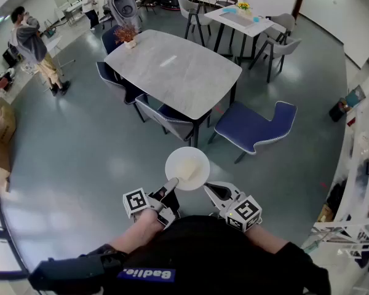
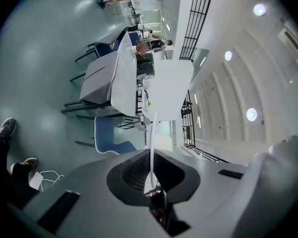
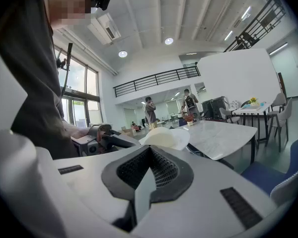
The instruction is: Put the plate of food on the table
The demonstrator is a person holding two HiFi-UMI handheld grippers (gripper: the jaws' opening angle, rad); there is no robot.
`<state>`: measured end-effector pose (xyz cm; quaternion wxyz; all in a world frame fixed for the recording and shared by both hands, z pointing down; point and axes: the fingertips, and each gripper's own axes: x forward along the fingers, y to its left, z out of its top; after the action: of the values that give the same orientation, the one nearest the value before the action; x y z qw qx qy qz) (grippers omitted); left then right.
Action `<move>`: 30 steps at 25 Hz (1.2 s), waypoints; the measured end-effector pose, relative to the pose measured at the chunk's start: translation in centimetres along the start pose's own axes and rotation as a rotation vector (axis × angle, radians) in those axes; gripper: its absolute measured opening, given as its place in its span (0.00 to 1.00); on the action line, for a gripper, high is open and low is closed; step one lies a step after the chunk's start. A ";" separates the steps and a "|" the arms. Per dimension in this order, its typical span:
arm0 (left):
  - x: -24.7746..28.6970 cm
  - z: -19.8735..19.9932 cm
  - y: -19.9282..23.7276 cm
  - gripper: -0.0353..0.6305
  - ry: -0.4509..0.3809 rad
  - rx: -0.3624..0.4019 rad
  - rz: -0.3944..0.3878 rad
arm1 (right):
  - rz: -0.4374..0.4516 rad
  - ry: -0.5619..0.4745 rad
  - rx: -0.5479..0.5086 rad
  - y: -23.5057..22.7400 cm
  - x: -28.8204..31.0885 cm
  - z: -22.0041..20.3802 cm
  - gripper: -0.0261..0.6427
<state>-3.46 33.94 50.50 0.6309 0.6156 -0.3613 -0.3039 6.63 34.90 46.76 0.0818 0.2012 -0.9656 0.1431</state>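
Grey marble table is lying straight ahead of our fingers; we are pinching the near rim of the round white plate with the left gripper, the right gripper hovering beside, seemingly closed, empty.

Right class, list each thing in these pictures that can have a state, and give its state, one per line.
plate of food: held by its rim in the air, not yet set down.
left tool: shut on the plate's rim.
right tool: shut, empty, beside the plate.
dining table: near end bare, flower pot at a far corner.
blue chair: pulled out, unoccupied.
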 end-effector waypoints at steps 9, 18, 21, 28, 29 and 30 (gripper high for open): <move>0.2 0.4 0.1 0.08 -0.001 -0.004 0.010 | 0.002 0.003 -0.004 -0.1 0.4 0.2 0.05; 1.1 0.0 -0.2 0.08 -0.019 -0.005 0.011 | 0.032 -0.016 -0.005 -0.9 -0.2 0.3 0.05; 1.4 -0.3 -0.3 0.08 -0.040 -0.007 0.011 | 0.039 -0.015 -0.001 -1.4 -0.9 0.2 0.05; 2.8 -2.6 0.2 0.08 -0.088 -0.008 0.024 | 0.040 -0.022 0.004 -3.6 -3.8 -0.3 0.05; 3.0 -3.0 0.3 0.08 -0.093 -0.011 0.025 | 0.038 -0.019 0.011 -4.0 -4.2 -0.4 0.05; 3.1 -3.3 0.4 0.08 -0.097 -0.014 0.026 | 0.039 -0.017 0.016 -4.3 -4.6 -0.6 0.05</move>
<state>0.99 33.24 51.17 0.6209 0.5909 -0.3975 -0.3278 12.58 33.01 47.44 0.0690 0.1845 -0.9687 0.1508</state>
